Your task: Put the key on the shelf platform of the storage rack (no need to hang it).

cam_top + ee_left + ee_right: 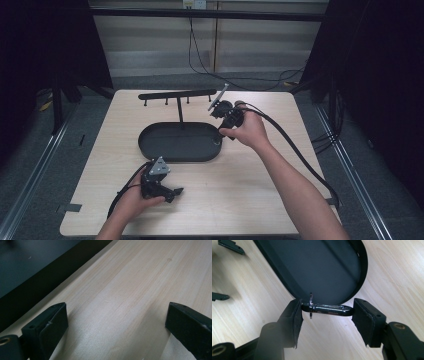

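We note a dark metal carabiner clip (327, 309) clamped lengthwise in the right gripper (327, 315), held just over the near rim of the black oval tray (317, 267) (a small ring hangs at its left end). The left gripper (116, 322) rests apart on the desk (130, 290), jaws wide and holding nothing.

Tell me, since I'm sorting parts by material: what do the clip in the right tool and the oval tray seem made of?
The clip looks like polished dark metal: bright highlights run along its body. The oval tray looks matte black, probably painted metal or plastic; its even, dull surface leaves that open.
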The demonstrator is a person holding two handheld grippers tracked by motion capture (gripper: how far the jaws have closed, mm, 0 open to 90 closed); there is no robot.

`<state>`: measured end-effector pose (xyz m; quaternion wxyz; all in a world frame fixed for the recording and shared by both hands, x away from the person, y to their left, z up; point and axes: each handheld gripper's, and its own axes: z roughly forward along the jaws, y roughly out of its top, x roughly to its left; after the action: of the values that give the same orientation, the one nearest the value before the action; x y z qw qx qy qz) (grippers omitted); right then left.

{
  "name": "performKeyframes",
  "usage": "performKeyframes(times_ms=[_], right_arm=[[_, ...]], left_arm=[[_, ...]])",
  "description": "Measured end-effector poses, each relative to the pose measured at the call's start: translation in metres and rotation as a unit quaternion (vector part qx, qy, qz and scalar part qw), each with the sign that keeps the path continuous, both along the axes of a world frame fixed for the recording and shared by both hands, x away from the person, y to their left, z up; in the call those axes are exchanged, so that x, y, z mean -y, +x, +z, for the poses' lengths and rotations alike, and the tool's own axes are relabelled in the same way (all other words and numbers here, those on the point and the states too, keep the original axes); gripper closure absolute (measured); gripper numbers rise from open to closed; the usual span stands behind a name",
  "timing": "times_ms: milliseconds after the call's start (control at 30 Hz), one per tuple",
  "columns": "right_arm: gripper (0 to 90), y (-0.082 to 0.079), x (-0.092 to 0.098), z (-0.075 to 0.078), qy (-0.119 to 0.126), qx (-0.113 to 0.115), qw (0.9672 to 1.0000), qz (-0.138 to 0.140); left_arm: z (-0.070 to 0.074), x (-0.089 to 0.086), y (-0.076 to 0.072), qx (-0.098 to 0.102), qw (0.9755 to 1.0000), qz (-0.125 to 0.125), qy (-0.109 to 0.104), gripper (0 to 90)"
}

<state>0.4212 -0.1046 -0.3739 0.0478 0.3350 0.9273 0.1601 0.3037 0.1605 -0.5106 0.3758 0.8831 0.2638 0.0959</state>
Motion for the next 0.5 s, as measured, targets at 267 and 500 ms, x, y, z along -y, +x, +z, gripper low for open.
performKeyframes(times_ms=[267, 500], right_arm=[[41.8, 0.0073, -0.0003, -0.0034, 0.011, 0.007, 0.9998, -0.013], [41.8, 0.0106, -0.0043, -0.0095, 0.011, 0.005, 0.9999, -0.011]], left_arm=[[0.0004, -0.0002, 0.0001, -0.001, 1.0000, -0.001, 0.002, 4.0], [0.0004, -0.0002, 0.0001, -0.001, 1.0000, -0.001, 0.002, 4.0]])
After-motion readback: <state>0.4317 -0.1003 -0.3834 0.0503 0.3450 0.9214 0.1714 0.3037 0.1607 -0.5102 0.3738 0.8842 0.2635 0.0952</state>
